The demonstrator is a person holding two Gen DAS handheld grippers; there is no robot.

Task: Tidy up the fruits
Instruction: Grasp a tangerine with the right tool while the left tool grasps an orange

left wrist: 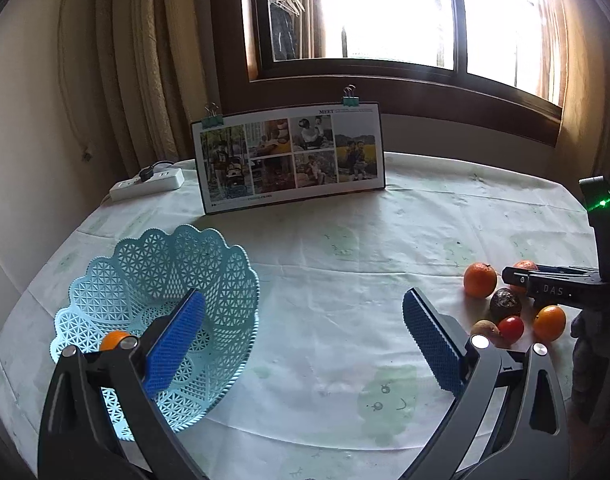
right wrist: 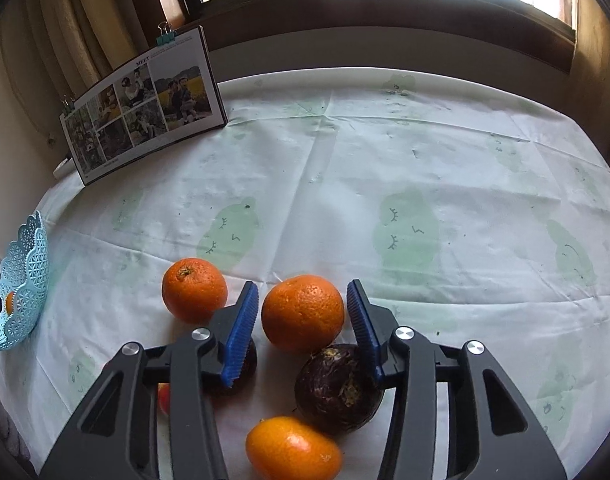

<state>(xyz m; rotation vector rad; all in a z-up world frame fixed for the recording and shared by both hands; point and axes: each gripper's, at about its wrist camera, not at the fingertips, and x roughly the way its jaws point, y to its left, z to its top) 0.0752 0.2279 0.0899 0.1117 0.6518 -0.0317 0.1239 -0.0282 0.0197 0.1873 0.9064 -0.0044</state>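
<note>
Right wrist view first: my right gripper [right wrist: 303, 312] is angled down over the fruit cluster, its blue pads [right wrist: 241, 334] spread part-way on either side of an orange [right wrist: 303, 312] without quite touching it, so nothing is gripped. Nearest me, at 6 o'clock, lies a small oval orange fruit [right wrist: 293, 450]. Just beyond it, at about 5 o'clock of the gripper's gap, sits a dark wrinkled fruit [right wrist: 337, 388] (purple-brown, with pale scuffs), touching the right pad's base. A second dark fruit [right wrist: 245, 364] hides behind the left pad, and a sliver of something red [right wrist: 163, 398] shows under the left finger. Another orange [right wrist: 194, 290], stem scar up, rests at 10 o'clock, close to the left pad.

Left wrist view: my left gripper [left wrist: 305, 340] hangs wide open and empty above the pale tablecloth [left wrist: 345, 248]. Its left pad overlaps the light blue lattice basket [left wrist: 153, 280] at 9 o'clock, which holds one small orange fruit [left wrist: 113, 340], partly hidden by the finger. At 3 o'clock the fruit cluster and my right gripper [left wrist: 517, 276] appear. Farther off, at 12 o'clock, a photo board [left wrist: 289, 156] stands upright with binder clips on top, and a white power strip [left wrist: 147, 184] lies at 11 o'clock.
</note>
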